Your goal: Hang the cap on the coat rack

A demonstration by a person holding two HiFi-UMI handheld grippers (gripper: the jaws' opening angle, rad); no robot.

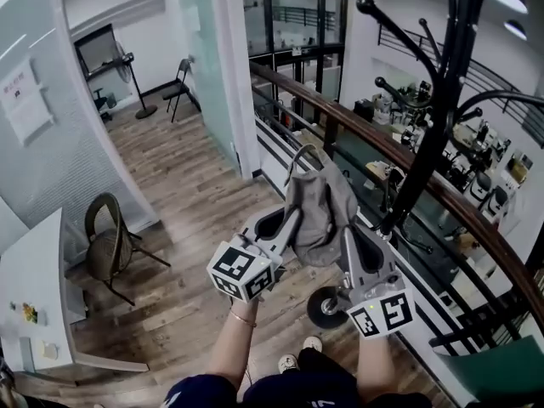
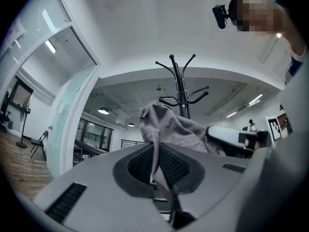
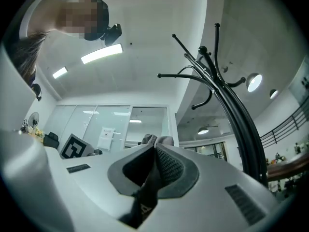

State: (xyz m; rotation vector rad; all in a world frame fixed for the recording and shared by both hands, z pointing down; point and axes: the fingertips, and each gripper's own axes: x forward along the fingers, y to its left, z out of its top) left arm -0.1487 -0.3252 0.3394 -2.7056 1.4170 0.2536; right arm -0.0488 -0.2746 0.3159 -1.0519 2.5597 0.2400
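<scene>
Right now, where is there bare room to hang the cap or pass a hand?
All hooks seen on the coat rack are bare, including the top-left hook. The floor between chair and railing is open. It is crowded where the pole crosses the railing beside the cap.

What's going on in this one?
A person holds a two-jaw gripper in each hand and is handling a grey cap with both. The left gripper and the right gripper are each shut on the cap's fabric, holding it up between them right beside the black coat rack. The cap is not yet on any of the rack's hooks, so the hanging is not done.
</scene>
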